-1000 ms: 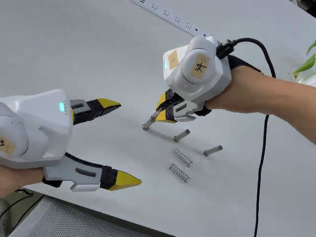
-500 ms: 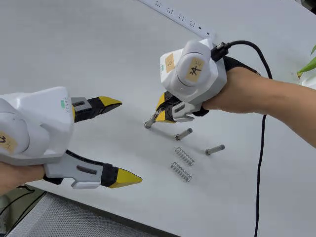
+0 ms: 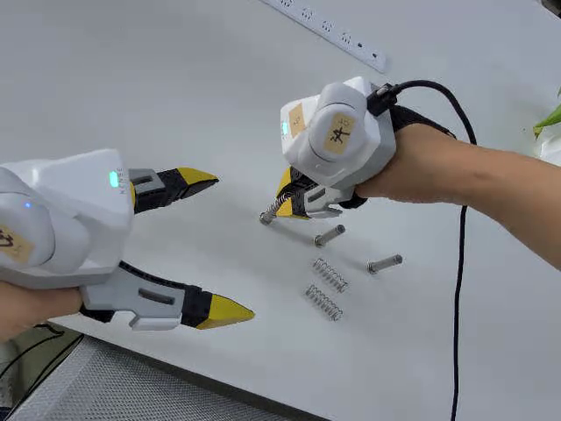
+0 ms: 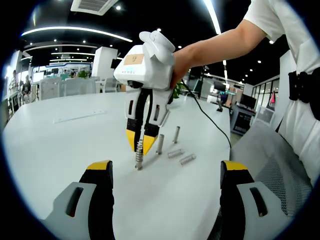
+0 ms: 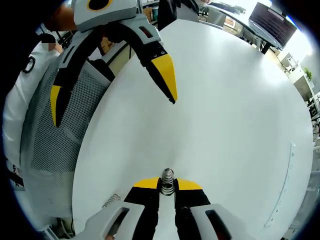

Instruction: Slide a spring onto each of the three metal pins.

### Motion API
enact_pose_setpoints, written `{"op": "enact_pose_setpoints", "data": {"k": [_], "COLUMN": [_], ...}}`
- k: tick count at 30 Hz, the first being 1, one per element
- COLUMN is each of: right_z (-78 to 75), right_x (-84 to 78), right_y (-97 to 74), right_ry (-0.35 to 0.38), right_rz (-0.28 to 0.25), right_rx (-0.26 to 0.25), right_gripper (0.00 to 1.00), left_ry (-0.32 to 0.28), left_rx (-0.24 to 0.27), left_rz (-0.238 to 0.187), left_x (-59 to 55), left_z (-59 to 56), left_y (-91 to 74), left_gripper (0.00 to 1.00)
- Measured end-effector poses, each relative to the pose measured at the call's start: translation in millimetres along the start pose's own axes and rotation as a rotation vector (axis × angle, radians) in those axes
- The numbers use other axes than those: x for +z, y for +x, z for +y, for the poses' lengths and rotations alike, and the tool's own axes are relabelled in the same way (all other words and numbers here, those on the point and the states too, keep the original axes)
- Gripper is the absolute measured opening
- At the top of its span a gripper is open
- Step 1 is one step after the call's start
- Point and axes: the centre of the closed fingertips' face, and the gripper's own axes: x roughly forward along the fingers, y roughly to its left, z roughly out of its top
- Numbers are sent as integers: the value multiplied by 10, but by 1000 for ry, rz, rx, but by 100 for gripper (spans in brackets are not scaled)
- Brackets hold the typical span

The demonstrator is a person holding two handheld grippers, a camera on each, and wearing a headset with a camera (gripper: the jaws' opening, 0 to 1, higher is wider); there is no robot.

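Steel coil spring (image 5: 168, 181), pinched by the right hand-held gripper (image 4: 141, 142), sits over the grey metal pin (image 3: 266, 217) at ten o'clock of the cluster, seemingly for threading, while the left hand-held gripper (image 3: 232, 247) hangs wide open at eight o'clock.

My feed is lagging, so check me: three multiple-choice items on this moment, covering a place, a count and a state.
1. Where is the spring that the right gripper holds?
A. in a tray
B. between its fingers, at the top of a pin
C. on a hook
2. How many loose springs lie on the table?
A. one
B. two
C. four
3. The left gripper is:
A. open
B. shut on a bolt
C. shut on a washer

Answers:
1. B, the left gripper view shows the spring pinched above the pin.
2. B, the loose springs lie side by side.
3. A, its fingers stand wide apart.
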Motion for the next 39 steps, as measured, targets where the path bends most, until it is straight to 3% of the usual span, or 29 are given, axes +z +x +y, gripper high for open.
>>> {"op": "enact_pose_setpoints", "data": {"k": [21,39], "right_z": [-1,29], "right_x": [-43,-45], "right_y": [161,160], "right_ry": [19,41], "right_rz": [-8,-28], "right_rx": [7,10], "right_gripper": [8,13], "left_ry": [-12,-11], "left_rx": [-1,-3], "left_rz": [2,8], "left_x": [-12,-6], "left_z": [-3,-6], "left_y": [4,11], "left_gripper": [87,87]}}
